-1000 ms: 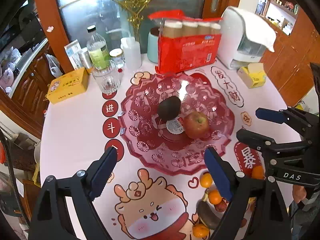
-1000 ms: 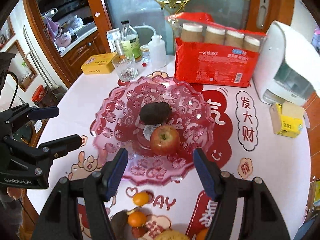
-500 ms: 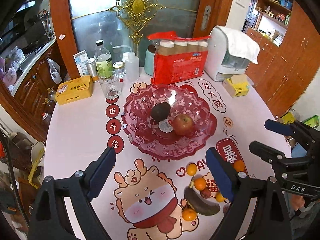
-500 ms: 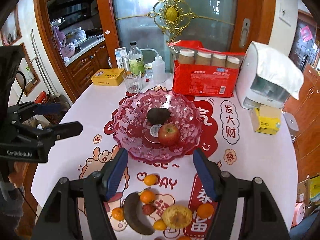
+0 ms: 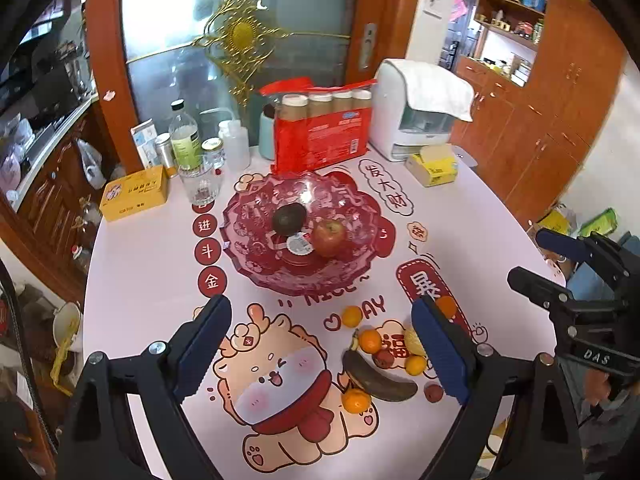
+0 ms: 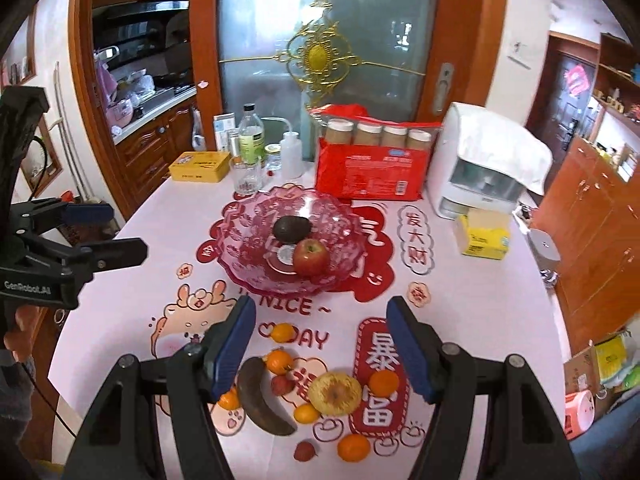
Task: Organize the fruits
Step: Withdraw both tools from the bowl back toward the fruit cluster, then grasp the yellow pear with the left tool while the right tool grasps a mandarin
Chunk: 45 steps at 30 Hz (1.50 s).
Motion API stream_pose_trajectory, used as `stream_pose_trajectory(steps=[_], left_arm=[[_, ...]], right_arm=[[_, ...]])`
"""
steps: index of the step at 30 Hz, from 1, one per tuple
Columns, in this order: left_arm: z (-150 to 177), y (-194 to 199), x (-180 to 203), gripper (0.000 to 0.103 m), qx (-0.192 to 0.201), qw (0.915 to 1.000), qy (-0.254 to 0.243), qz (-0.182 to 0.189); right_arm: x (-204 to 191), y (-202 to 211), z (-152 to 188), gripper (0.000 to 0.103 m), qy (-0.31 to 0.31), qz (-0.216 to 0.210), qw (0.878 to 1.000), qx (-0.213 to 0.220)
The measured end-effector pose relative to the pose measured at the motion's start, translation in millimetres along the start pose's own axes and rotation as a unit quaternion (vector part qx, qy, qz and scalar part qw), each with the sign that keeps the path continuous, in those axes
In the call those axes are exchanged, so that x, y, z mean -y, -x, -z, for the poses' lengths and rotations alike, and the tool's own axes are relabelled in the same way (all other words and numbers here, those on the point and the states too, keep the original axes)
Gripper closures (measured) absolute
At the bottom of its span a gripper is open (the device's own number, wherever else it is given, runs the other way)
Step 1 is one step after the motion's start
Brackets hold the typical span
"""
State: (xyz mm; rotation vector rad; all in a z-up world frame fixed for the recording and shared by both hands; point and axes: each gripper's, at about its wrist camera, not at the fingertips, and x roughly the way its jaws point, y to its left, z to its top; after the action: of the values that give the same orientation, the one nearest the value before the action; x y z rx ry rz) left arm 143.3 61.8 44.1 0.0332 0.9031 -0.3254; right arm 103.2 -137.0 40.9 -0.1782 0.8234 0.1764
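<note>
Right wrist view shows the right tool point(image 6: 320, 340) spread and empty above loose fruits: oranges point(image 6: 280, 361), a dark banana point(image 6: 260, 398). The left tool point(image 5: 320, 350) is spread too. Round fruit could roll off the table point(image 6: 480, 300) if nudged; beyond, the bowl point(image 6: 240, 248) holds an apple point(image 6: 311, 257).

Apple point(image 6: 311, 257), avocado point(image 6: 291, 228) in bowl point(image 6: 240, 224)

Apple point(image 6: 311, 256) and avocado point(image 6: 291, 228) in bowl point(image 6: 240, 264)

Table point(image 6: 460, 320): white cloth with red cartoon prints.
Ahead of the grippers: red glass bowl point(image 6: 240, 264).
Just under the right gripper's fingers: loose oranges point(image 6: 384, 383), dark banana point(image 6: 260, 400) (badly overripe).
Far edge: yellow tin point(image 5: 134, 192), drinking glass point(image 5: 199, 188), red packet point(image 6: 370, 172).
</note>
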Motion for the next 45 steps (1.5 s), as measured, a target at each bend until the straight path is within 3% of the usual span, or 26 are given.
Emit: stream_pose_trajectory(steps=[10,22,27,36,45], left_arm=[[20.8,0.1,40.5,0.009,0.003,0.9997,-0.026,-0.002],[23.2,-70.1,120.3,0.009,-0.042,0.9986,-0.016,-0.028],[37.6,-121.4,143.8,0.009,-0.081,0.9958,0.017,-0.039],[82.1,-211.7,164.4,0.009,-0.159,0.9825,0.079,-0.057],[96.7,-247.6,166.8,0.009,-0.184,0.9742,0.106,-0.076]], right_arm=[[37.9,-0.7,32.3,0.035,-0.009,0.029,0.999,-0.015],[126.6,-34.7,48.5,0.035,0.000,0.007,0.999,-0.043],[148.8,-67.9,59.2,0.035,0.041,-0.014,0.997,-0.059],[139.3,-144.0,100.0,0.035,0.134,-0.083,0.981,-0.115],[131.2,-191.2,133.7,0.035,0.157,-0.144,0.965,-0.155]])
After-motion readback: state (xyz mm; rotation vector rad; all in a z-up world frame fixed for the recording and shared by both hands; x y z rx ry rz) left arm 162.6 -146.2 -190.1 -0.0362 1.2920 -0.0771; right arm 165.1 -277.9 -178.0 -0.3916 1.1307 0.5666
